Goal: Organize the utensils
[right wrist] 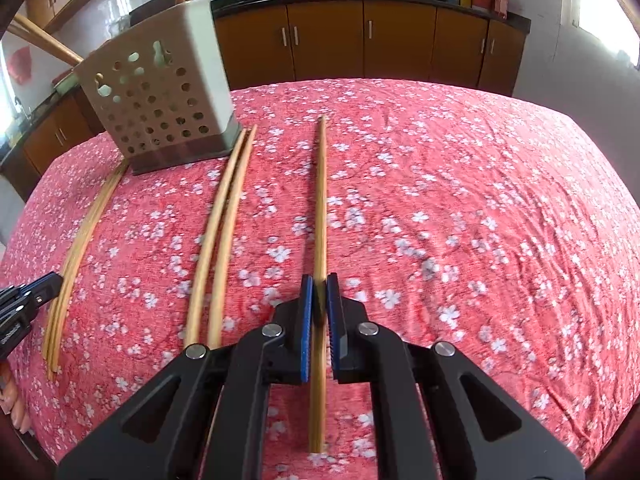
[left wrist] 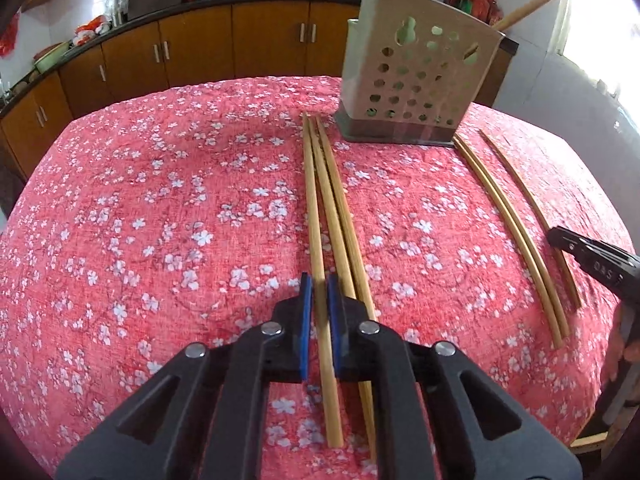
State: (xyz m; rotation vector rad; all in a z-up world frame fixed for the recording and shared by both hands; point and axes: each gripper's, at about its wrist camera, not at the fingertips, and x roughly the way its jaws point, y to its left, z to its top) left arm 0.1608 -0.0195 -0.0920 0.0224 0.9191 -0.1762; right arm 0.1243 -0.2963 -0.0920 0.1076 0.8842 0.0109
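Between the blue pads of the left gripper [left wrist: 319, 294] and of the right gripper [right wrist: 319, 294] one chopstick [left wrist: 316, 216] each is clamped off-centre, so it could swing and miss the perforated holder [left wrist: 416, 80] further back.

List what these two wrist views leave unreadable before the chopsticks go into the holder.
- Inside of the perforated holder: both views; its walls hide the contents, except a wooden handle leaning out.
- Left gripper's chopstick: left view; blur hides where the pads meet it.
- Right gripper's chopstick: right view; its near end is blurred.
- Person's hands: both views; nearly all cut off by the frame edges.
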